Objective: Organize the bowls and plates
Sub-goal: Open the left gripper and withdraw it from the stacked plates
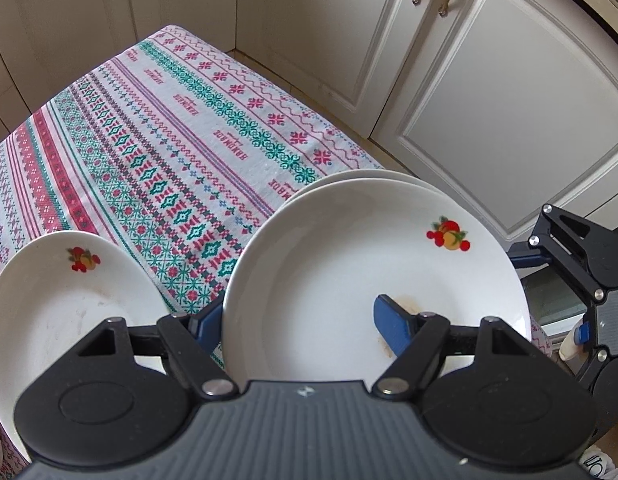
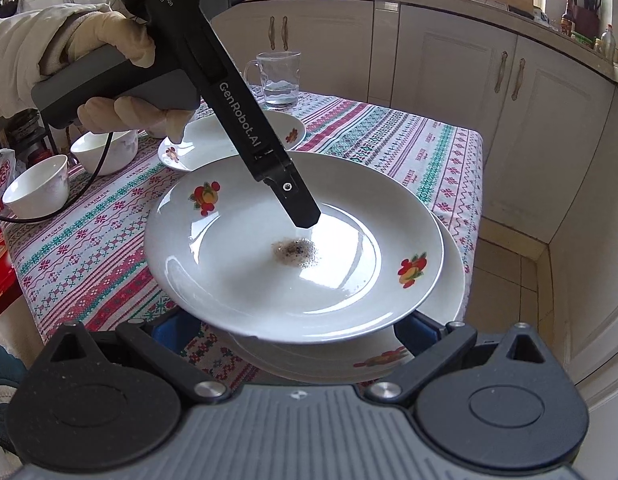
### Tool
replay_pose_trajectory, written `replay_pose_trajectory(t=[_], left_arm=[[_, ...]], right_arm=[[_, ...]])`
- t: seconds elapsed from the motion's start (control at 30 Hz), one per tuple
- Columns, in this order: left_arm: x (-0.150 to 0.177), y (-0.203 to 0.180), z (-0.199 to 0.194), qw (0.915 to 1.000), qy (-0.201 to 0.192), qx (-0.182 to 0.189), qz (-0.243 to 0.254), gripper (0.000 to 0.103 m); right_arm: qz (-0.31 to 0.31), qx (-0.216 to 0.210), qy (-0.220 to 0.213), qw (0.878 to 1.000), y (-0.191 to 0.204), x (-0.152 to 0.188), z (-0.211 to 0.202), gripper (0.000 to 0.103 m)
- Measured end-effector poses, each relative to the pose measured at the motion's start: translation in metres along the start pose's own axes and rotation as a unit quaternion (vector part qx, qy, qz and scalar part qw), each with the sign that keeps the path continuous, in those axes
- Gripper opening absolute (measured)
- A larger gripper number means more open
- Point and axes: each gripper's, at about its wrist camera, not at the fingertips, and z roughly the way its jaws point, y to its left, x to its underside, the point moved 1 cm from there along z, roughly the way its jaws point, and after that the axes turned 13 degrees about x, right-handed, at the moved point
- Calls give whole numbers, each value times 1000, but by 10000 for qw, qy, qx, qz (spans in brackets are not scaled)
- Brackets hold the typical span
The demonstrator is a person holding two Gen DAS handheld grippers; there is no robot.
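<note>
Left tool (image 1: 305,322): closed onto the near rim of the upper plate (image 1: 373,276); one blue finger (image 1: 393,330) lies on the plate's inner face, the other sits under the rim.
Left tool, seen from the right wrist: its black finger (image 2: 299,204) reaches down into the plate well, gripped by a gloved hand (image 2: 121,76).
Right tool (image 2: 301,332): jaws spread wide, one blue finger (image 2: 419,330) either side of the plate stack, below the rims; no contact with either plate can be confirmed.
Upper plate: white, fruit decals, tilted, with a brown residue patch (image 2: 295,254) at centre just ahead of the left tool's tip.
Lower plate (image 2: 449,300): directly beneath the upper one, offset toward the tabletop corner, overhanging the edge.
Third plate (image 1: 65,300): left of the left tool, flat on the patterned tabletop (image 1: 169,136).
Bowls (image 2: 41,190): two white bowls, far left beyond the left tool.
Glass mug (image 2: 279,78): upright, beyond the plates, holding water.
Cabinets (image 1: 509,100): cream doors beyond the tabletop.
</note>
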Motion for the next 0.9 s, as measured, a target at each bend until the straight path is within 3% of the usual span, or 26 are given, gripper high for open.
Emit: replay_pose_trajectory(t=[0.3,0.9], left_arm=[[-5,-2,10,9997,54,-183,151,76],[-8,-2,20,9996,51,-97,245,81]], right_arm=[[180,68,124,9997,-3,0,2,103],[438,320,310,9980,-3,-2,-12,103]])
